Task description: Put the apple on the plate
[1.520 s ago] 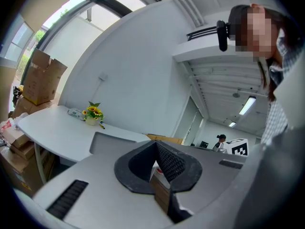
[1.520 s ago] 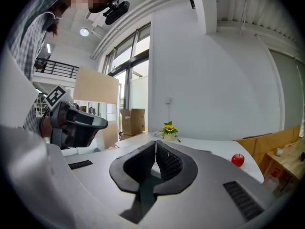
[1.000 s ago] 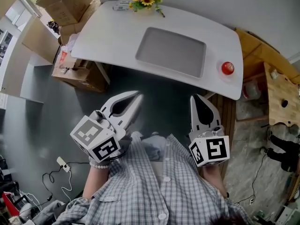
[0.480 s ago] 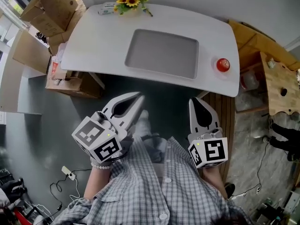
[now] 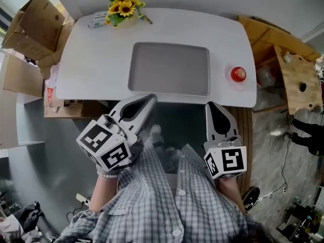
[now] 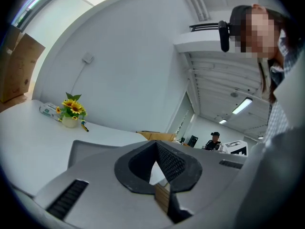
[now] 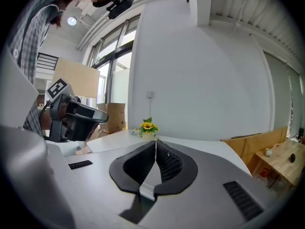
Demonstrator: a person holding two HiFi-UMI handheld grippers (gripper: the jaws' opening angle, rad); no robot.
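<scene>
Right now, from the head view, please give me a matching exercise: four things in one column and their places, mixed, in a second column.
Things:
1. apple
2. sunflowers
3. grey tray
4. cardboard boxes

Places:
a. on the floor, left of the table
b. middle of the table
c. right end of the table
d. far left corner of the table

Pairs: 1-c, 2-d, 3-b, 4-a

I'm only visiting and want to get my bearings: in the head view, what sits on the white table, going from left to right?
First the sunflowers, then the grey tray, then the red apple.
</scene>
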